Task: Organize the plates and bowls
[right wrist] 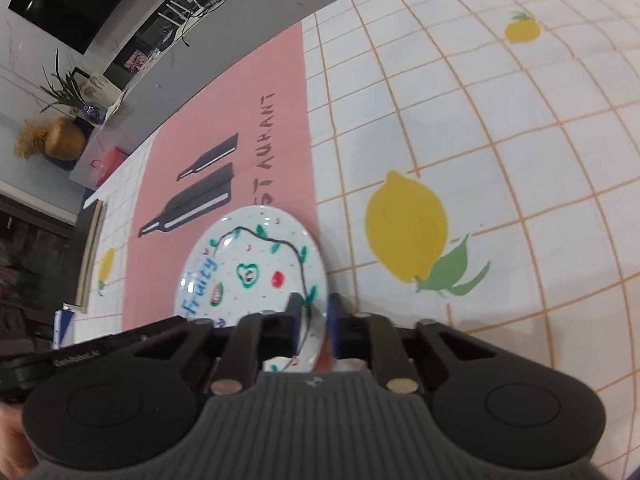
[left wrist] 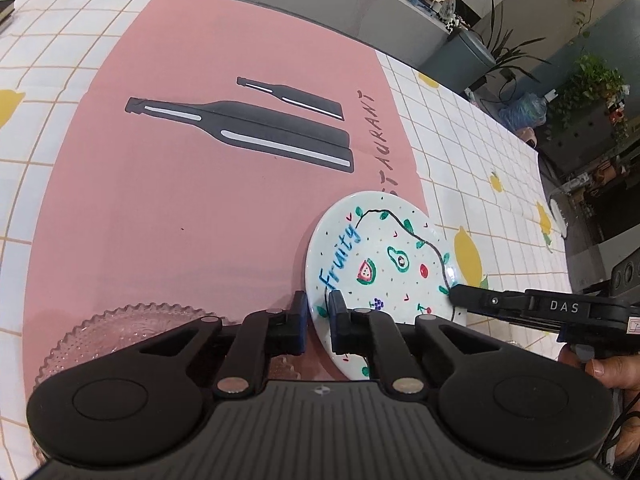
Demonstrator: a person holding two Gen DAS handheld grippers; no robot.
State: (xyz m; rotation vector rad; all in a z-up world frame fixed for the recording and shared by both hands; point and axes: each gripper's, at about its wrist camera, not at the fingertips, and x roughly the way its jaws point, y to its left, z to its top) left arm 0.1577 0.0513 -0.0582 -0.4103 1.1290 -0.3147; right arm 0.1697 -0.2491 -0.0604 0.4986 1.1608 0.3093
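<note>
Both grippers are clamped on the white ceramic plate painted with fruit and the word "Fruity", which lies at the pink placemat's edge: the left gripper pinches its near-left rim, the right gripper its opposite rim. The grasp step looks complete; next comes a level, coordinated lift, probably toward the clear scalloped glass dish just beside it.

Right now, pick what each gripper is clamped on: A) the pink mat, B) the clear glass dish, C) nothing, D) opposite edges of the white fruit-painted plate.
D: the left gripper pinches one rim of the plate and the right gripper pinches the other rim.
</note>
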